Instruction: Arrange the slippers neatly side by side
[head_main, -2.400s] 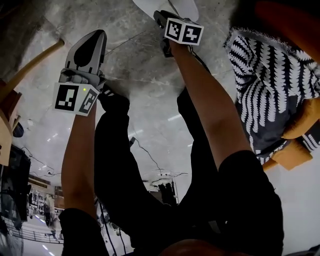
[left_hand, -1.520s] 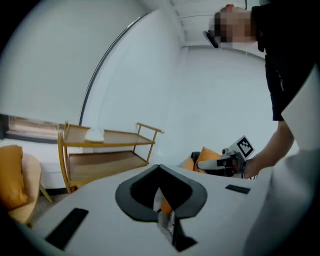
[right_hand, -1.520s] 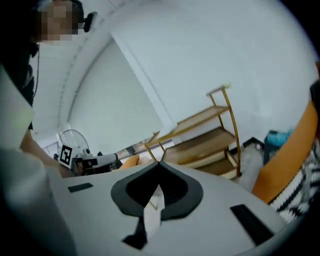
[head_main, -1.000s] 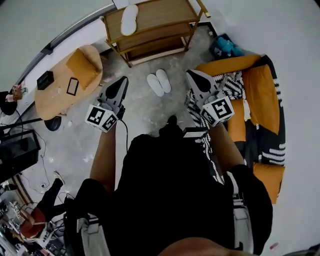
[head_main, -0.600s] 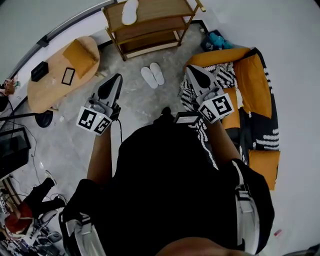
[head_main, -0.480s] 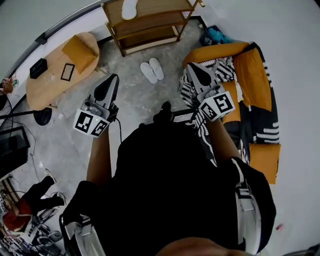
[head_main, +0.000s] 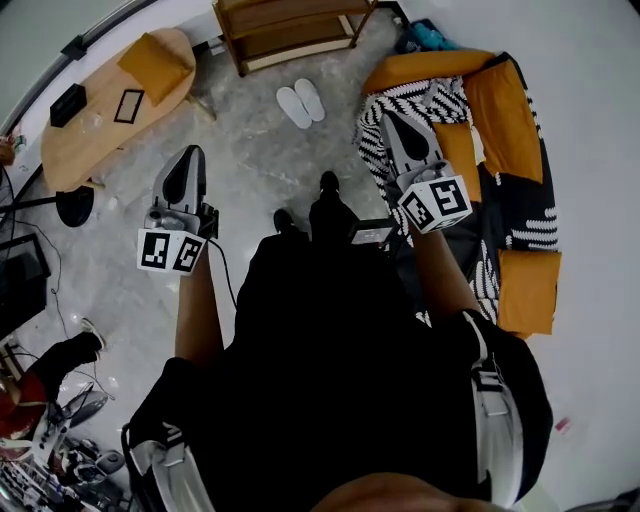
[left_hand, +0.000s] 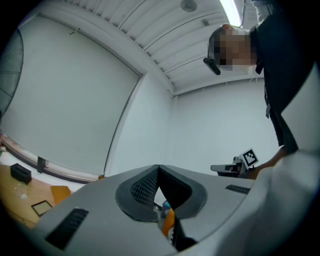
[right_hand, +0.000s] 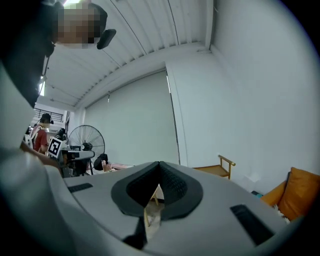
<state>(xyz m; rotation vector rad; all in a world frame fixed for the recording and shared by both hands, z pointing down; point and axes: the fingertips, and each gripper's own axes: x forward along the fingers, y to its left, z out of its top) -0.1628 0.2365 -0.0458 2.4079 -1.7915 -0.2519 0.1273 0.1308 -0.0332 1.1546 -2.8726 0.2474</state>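
Note:
Two white slippers (head_main: 300, 103) lie side by side on the grey floor in front of the wooden shelf (head_main: 290, 25), toes toward the shelf. My left gripper (head_main: 189, 152) is held up at the left of the head view, far from the slippers, shut with nothing in it. My right gripper (head_main: 387, 114) hangs at the right over the striped blanket (head_main: 400, 100), also shut and empty. In the left gripper view the left gripper (left_hand: 158, 167) faces a pale wall and ceiling. In the right gripper view the right gripper (right_hand: 159, 164) faces a wall too.
A round wooden table (head_main: 100, 120) with an orange cushion (head_main: 155, 62) stands at the left. An orange sofa (head_main: 505, 120) fills the right. The person's feet (head_main: 327, 188) stand on the floor between them. A fan (right_hand: 85, 137) stands in the right gripper view.
The person has risen and backed away from the slippers, which now sit smaller and farther up the head view. Both grippers came up off the floor; the left has drifted left.

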